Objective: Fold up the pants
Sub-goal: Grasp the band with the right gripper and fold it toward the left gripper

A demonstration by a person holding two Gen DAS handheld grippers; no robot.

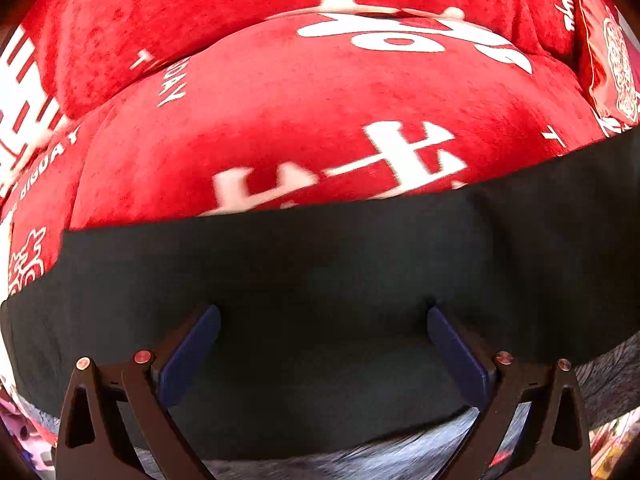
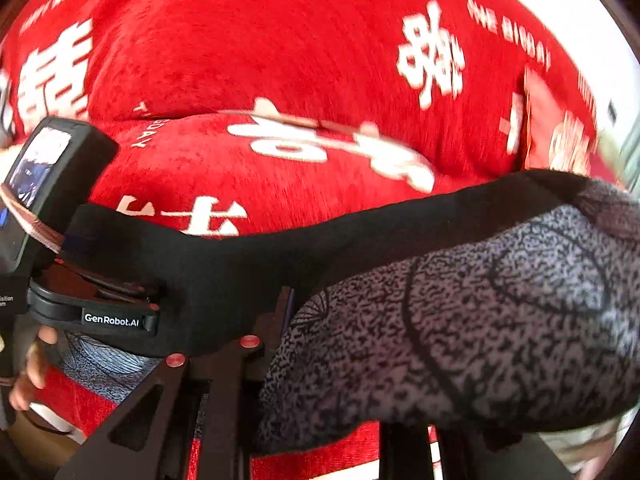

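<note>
Left gripper jaws held apart over pants; red blanket at 12 o'clock. Right gripper jaws covered by pants: state cannot be told.

Ahead of your left hand-held gripper the black waistband spans the whole view — beyond it lies open red blanket. The pants drape over your right hand-held gripper, with the other gripper's body crowding its left.

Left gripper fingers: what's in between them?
Only the pants' black waistband lies between the open left gripper's fingers, in the left wrist view.
</note>
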